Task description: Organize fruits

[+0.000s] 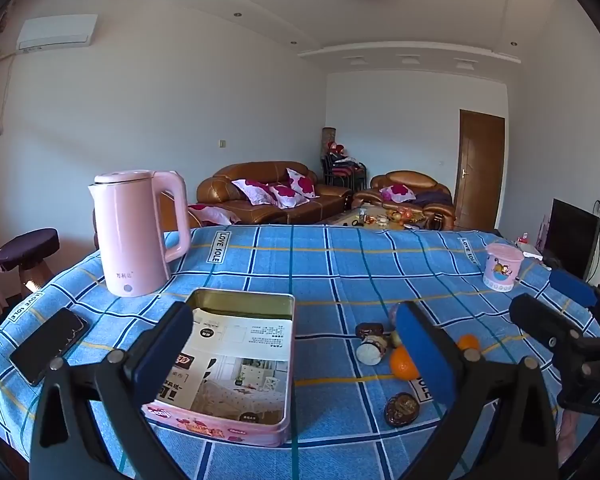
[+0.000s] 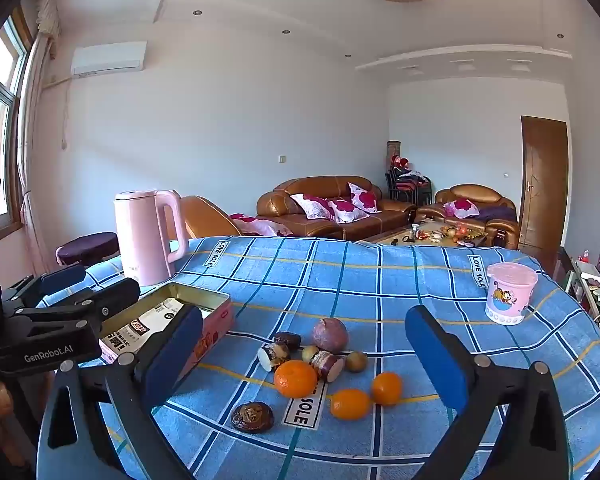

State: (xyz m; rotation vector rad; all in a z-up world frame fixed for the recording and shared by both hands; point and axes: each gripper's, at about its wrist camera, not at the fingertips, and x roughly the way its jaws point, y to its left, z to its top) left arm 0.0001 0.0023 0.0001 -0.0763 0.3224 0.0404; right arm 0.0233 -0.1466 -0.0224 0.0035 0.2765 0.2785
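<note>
Three oranges (image 2: 295, 378) (image 2: 350, 403) (image 2: 386, 388) lie on the blue checked tablecloth (image 2: 380, 280) with a purple round fruit (image 2: 330, 334) and two small greenish-brown fruits (image 2: 356, 361). Wrapped snacks (image 2: 274, 356) and a brown round one (image 2: 253, 417) lie among them. An open pink tin (image 1: 240, 304), lined with a printed leaflet, sits left of the pile. My left gripper (image 1: 294, 320) hovers open over the tin's right side. My right gripper (image 2: 304, 316) hovers open above the fruit pile, nothing between its pads.
A pink kettle (image 1: 134, 232) stands at the back left and a black phone (image 1: 48, 344) lies near the left edge. A pink lidded cup (image 2: 510, 298) stands at the right. Behind the table are a stool (image 1: 28, 248), sofas and a coffee table.
</note>
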